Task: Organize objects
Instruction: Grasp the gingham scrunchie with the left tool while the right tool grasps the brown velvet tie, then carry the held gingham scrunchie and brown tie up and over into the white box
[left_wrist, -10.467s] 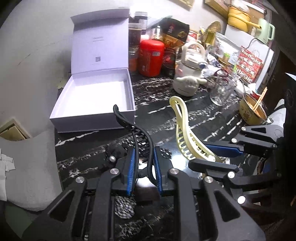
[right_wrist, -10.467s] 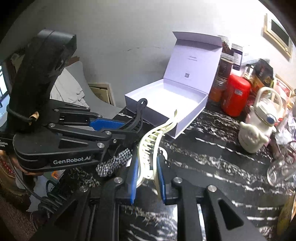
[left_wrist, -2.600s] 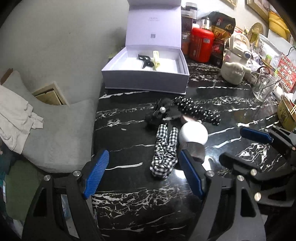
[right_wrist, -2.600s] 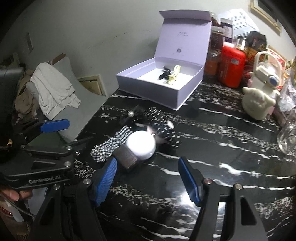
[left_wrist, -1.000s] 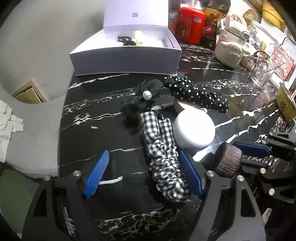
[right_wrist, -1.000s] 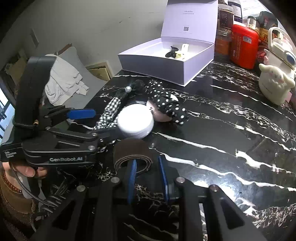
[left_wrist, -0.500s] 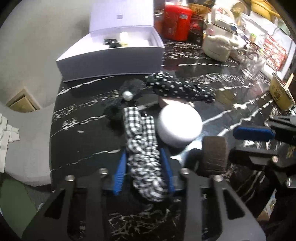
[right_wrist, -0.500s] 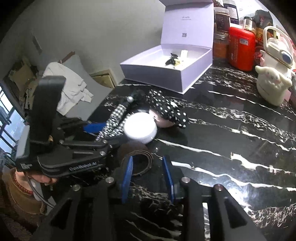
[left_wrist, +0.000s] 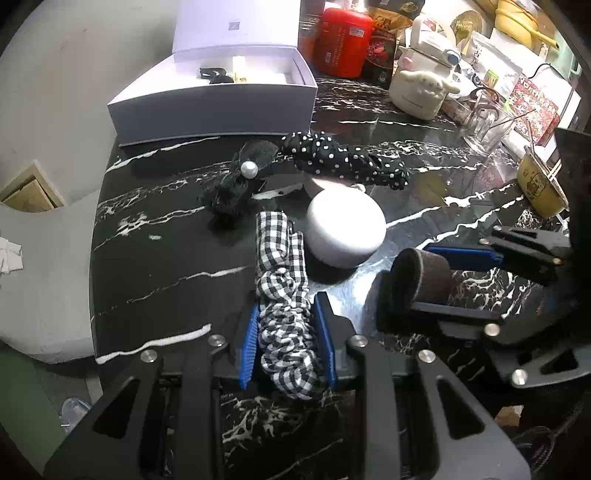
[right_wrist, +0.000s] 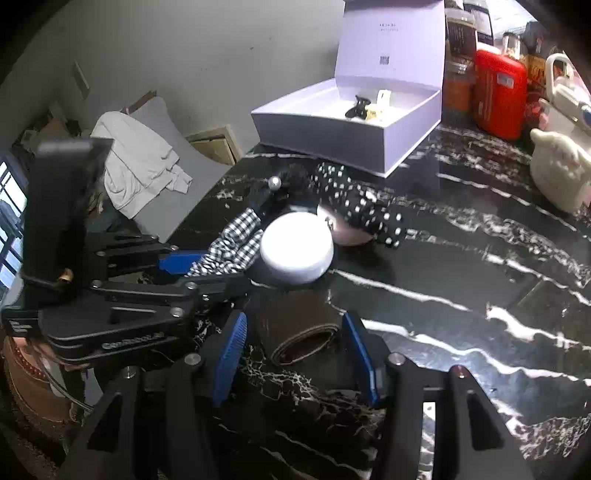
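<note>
My left gripper (left_wrist: 286, 325) is shut on the near end of a black-and-white checked scrunchie (left_wrist: 280, 258) that lies on the black marble table (left_wrist: 155, 258). To its right, my right gripper (right_wrist: 295, 325) has its jaws opening. A brown elastic band (right_wrist: 299, 332) lies on the table between them, clear of both pads. Just beyond are a white round case (left_wrist: 345, 229), a polka-dot scrunchie (left_wrist: 343, 160) and a black bow with a pearl (left_wrist: 236, 177). The open lilac box (left_wrist: 221, 107) at the back holds a black clip and a cream clip.
A red canister (left_wrist: 341, 44), a white character kettle (left_wrist: 421, 85), a glass (left_wrist: 487, 125) and a yellow bowl with chopsticks (left_wrist: 539, 188) crowd the back right. The table's left edge drops to a grey cushion (left_wrist: 48, 258) with white cloth (right_wrist: 140, 166).
My left gripper has shut on the checked scrunchie. My right gripper's jaws have spread and let go of the brown band, which now rests on the table.
</note>
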